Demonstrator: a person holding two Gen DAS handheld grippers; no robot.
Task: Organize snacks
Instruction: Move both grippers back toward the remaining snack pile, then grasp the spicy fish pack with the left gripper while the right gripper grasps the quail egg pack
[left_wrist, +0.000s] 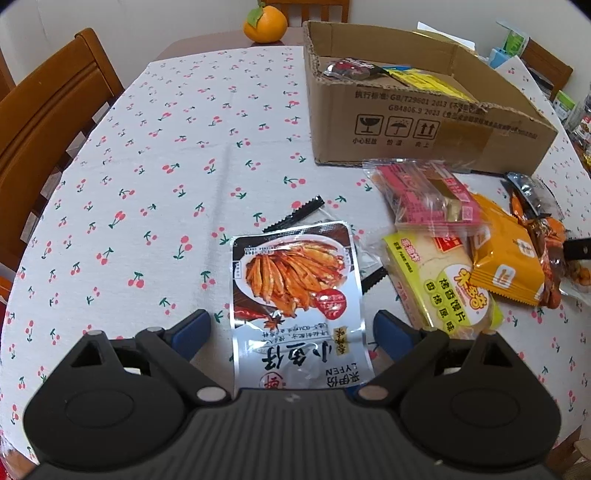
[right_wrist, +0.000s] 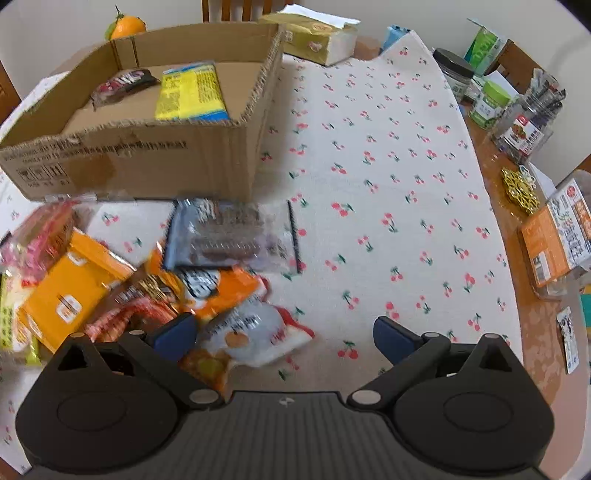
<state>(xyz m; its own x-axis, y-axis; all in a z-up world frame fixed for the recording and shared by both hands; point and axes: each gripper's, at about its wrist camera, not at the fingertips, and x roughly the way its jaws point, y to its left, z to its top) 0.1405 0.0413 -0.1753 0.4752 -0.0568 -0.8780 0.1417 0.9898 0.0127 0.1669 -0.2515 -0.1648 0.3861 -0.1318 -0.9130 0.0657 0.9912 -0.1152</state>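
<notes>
Snack packets (right_wrist: 110, 280) heaped on worktop (right_wrist: 388, 184) beside cardboard box (right_wrist: 147, 162); fish pouch (left_wrist: 295, 295) between wide left gripper (left_wrist: 291, 328); right gripper (right_wrist: 284, 332) wide, empty.

A silver fish-snack pouch (left_wrist: 295, 295) lies flat on the cloth between the left gripper's (left_wrist: 291, 328) blue fingers (left_wrist: 192, 332), its print upside down, touching neither. Beyond the right finger sits a pile: a yellow bread-slice packet (left_wrist: 439, 288), an orange packet (left_wrist: 506, 258) and a pink wrapped packet (left_wrist: 428, 199). Farther off stands the open cardboard box (left_wrist: 424, 129), holding a yellow-blue packet (right_wrist: 190, 92) and a dark one (right_wrist: 123, 85).
</notes>
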